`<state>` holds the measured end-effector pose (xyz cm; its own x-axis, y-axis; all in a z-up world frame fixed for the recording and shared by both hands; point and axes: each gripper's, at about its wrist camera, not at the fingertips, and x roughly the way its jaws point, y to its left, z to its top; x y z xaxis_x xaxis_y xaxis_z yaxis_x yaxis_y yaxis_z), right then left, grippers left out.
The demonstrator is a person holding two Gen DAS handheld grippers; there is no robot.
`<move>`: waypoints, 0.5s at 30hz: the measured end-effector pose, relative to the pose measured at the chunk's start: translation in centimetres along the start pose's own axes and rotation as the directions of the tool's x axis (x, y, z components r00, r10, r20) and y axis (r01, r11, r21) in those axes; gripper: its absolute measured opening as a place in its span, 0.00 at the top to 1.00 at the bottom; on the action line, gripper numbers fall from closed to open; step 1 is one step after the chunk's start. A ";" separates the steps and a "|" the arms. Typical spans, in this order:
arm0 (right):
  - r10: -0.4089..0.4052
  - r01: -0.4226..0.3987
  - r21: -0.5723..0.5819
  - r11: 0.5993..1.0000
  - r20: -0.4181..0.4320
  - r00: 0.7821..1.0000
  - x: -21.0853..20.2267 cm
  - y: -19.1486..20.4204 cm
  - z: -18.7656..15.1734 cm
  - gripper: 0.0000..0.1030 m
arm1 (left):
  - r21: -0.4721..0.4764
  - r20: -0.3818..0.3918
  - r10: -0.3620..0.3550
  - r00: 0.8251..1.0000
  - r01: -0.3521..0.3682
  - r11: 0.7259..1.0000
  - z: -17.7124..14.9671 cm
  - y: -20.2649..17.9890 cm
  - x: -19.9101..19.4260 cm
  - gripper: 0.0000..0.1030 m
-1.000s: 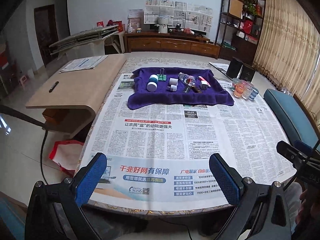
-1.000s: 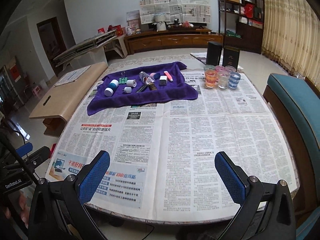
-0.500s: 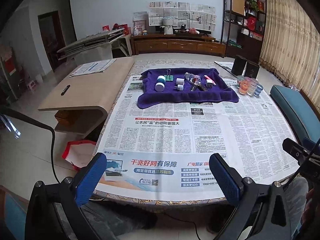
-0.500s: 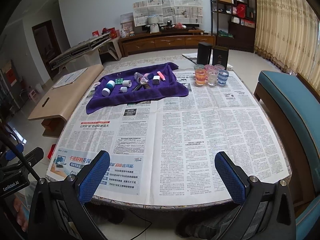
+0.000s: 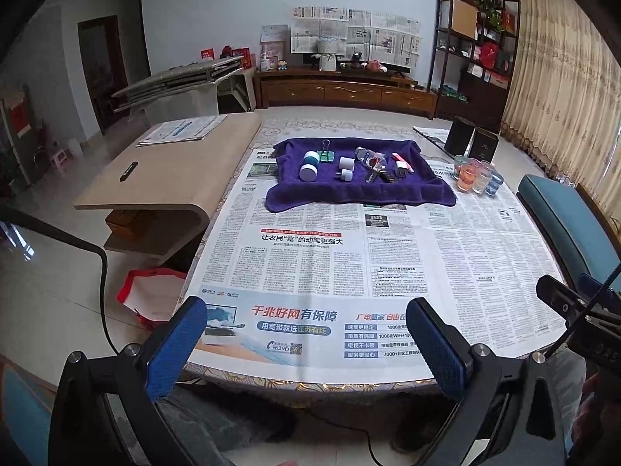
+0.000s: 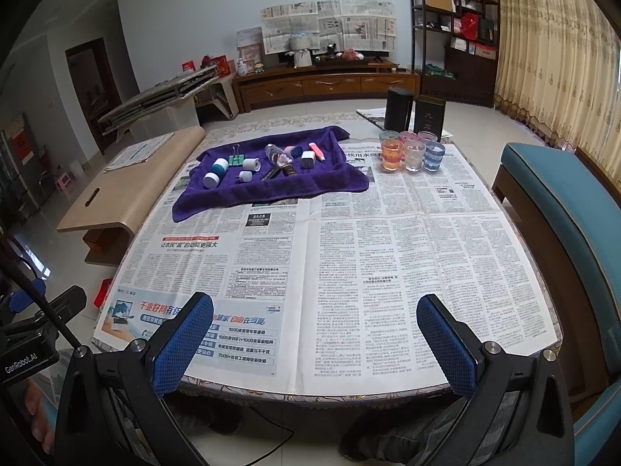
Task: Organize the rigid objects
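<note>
A purple towel lies at the far side of the newspaper-covered table. On it rest small rigid items: a white-and-teal jar, a green binder clip, white plugs, a small clear bottle, dark tubes and a pink marker. Several coloured glasses stand right of the towel. My left gripper and right gripper hover over the table's near edge, both open with nothing between the fingers, far from the towel.
Two dark canisters stand behind the glasses. A low wooden bench with a pen sits left of the table. A teal seat borders the right side. A red-and-white bag lies on the floor at left.
Both grippers have pulled back and risen from the table, so the table's near edge and the floor below now show. The items on the towel have not moved.
</note>
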<state>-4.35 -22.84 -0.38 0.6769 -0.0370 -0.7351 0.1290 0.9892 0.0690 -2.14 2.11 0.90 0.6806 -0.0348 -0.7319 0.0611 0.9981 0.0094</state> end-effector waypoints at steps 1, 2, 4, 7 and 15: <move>0.000 0.000 -0.001 1.000 0.000 1.000 -0.1 0.1 0.0 0.00 | 0.004 0.000 0.003 1.000 -0.003 1.000 0.0 0.0 -0.1 0.00; 0.002 -0.002 -0.003 1.000 -0.001 1.000 -0.2 0.1 -0.1 0.00 | 0.005 0.001 0.007 1.000 -0.007 1.000 -0.1 0.0 -0.2 0.00; 0.002 -0.002 -0.006 1.000 0.005 1.000 -0.4 0.2 -0.1 0.00 | 0.008 0.001 0.002 1.000 -0.002 1.000 -0.1 0.0 -0.4 0.00; 0.003 -0.003 -0.014 1.000 0.004 1.000 -0.7 0.5 -0.2 0.00 | 0.010 0.003 -0.002 1.000 0.002 1.000 -0.1 0.0 -0.7 0.00; -0.005 0.005 -0.017 1.000 0.001 1.000 -0.9 0.6 -0.4 0.00 | 0.025 -0.009 0.003 1.000 -0.002 1.000 -0.4 -0.4 -0.8 0.00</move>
<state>-5.16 -22.12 0.03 0.6766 -0.0420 -0.7351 0.1199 0.9913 0.0538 -2.99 1.78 1.22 0.6740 -0.0317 -0.7381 0.0778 0.9966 0.0282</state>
